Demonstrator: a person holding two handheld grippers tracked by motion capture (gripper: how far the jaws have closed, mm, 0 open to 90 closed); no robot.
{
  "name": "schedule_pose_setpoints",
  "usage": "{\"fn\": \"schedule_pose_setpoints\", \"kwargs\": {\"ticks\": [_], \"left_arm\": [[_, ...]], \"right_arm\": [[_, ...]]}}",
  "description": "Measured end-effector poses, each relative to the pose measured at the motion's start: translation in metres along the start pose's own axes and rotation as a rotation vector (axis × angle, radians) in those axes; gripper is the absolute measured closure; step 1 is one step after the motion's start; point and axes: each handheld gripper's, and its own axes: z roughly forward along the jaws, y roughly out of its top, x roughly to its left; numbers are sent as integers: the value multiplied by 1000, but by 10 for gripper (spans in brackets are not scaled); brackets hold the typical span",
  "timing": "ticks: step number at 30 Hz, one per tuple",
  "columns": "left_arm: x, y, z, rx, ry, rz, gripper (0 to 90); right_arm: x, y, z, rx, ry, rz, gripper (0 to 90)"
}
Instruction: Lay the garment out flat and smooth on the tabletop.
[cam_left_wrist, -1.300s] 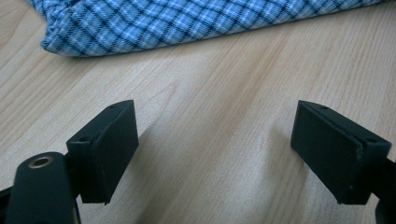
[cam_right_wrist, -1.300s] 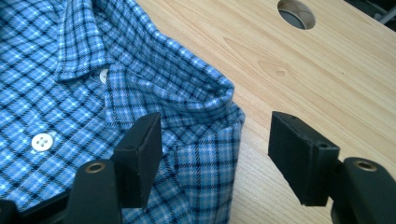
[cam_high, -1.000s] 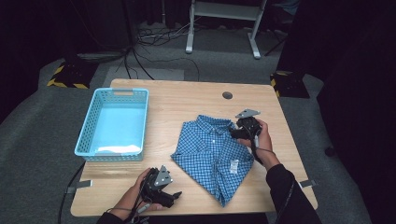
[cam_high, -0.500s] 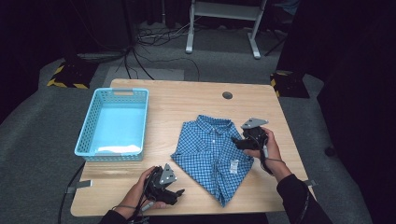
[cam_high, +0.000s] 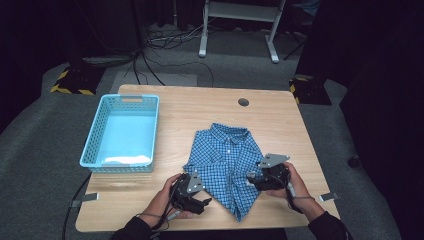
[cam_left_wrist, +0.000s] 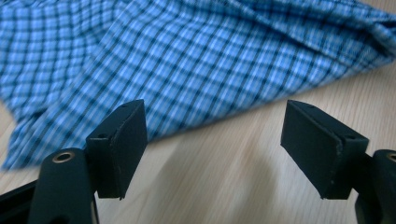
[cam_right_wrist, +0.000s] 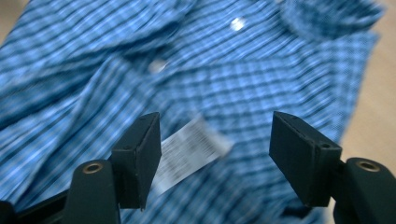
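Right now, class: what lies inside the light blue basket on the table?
The light blue basket holds something pale and flat along its near wall, seemingly white cloth or paper. The rest of its floor looks bare; the wall covers that item's lower edge.

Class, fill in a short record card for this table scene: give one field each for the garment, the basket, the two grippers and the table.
garment: blue checked shirt, folded, lying flat on the table, a white tag on it
basket: light blue basket to the left of the shirt, apart from it
left gripper: at the shirt's near left edge, jaws open, just been closing a little, nothing between them
right gripper: over the shirt's right side, jaws open above the tag
table: wooden table, with a round hole near its far edge
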Motion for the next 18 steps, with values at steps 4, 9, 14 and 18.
{"fn": "schedule_pose_setpoints", "kwargs": {"ticks": [4, 9, 14, 18], "left_arm": [[-2, 8, 12, 3, -13, 3, 241], [-1, 12, 26, 22, -23, 3, 245], [2, 13, 32, 30, -26, 1, 233], [6, 13, 35, 22, -34, 0, 218]], "right_arm": [[9, -12, -1, 17, 17, 1, 346], [12, -19, 3, 26, 18, 9, 345], [8, -21, 8, 27, 18, 20, 330], [3, -22, 11, 9, 27, 37, 313]]}}
